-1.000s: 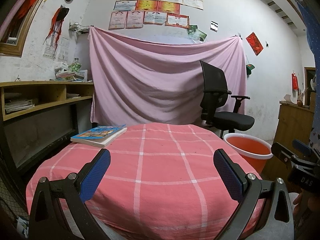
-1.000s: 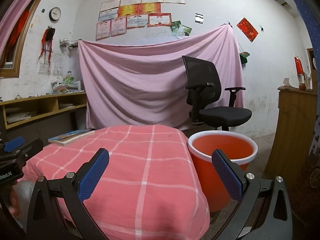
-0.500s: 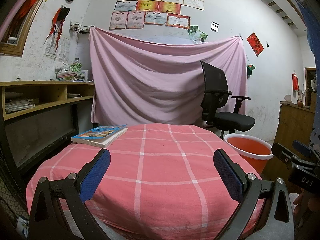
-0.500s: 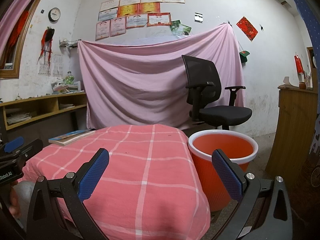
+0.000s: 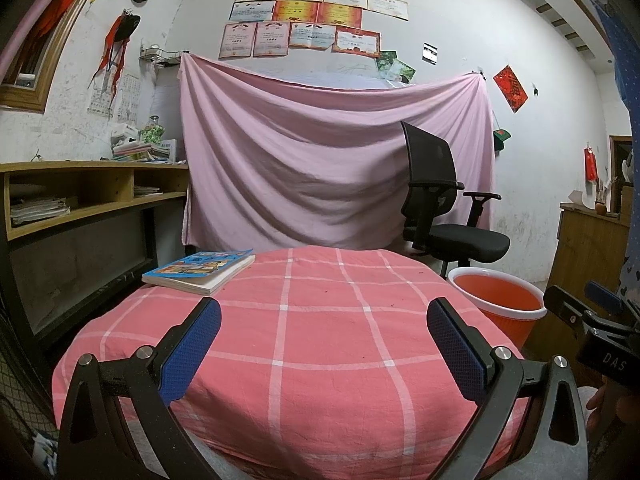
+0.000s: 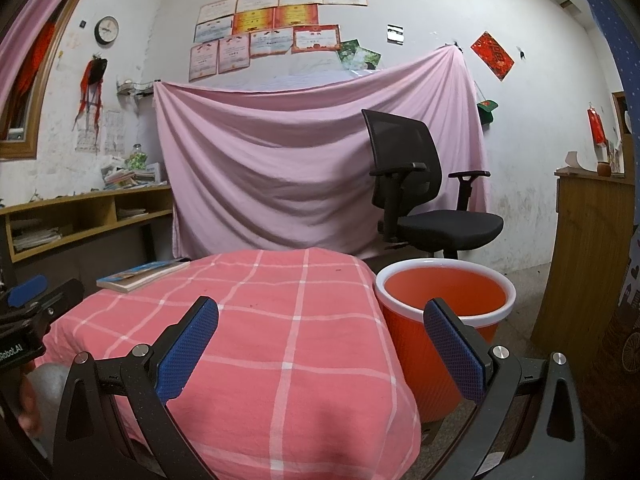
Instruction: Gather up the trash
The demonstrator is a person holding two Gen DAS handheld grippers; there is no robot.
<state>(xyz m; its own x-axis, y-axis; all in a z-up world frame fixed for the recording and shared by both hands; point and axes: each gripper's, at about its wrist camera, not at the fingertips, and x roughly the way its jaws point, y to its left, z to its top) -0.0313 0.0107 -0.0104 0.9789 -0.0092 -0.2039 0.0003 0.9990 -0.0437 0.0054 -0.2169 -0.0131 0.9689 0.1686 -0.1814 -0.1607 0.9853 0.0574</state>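
Note:
An orange bin with a white rim (image 6: pixel 444 300) stands on the floor right of the table; it also shows in the left wrist view (image 5: pixel 498 300). The table has a pink checked cloth (image 5: pixel 320 344), also in the right wrist view (image 6: pixel 280 320). No loose trash shows on the cloth. My left gripper (image 5: pixel 324 348) is open and empty above the table's near part. My right gripper (image 6: pixel 320 344) is open and empty over the table's right edge, beside the bin. Each gripper shows at the edge of the other's view: the right one (image 5: pixel 592 320), the left one (image 6: pixel 36 304).
A book (image 5: pixel 200 270) lies at the table's far left corner. A black office chair (image 6: pixel 420 200) stands behind the bin before a hanging pink sheet (image 5: pixel 328 168). A wooden shelf (image 5: pixel 80 196) runs along the left wall. A wooden cabinet (image 6: pixel 592 248) stands right.
Both views have shifted only slightly; the grippers stay open and empty in nearly the same place.

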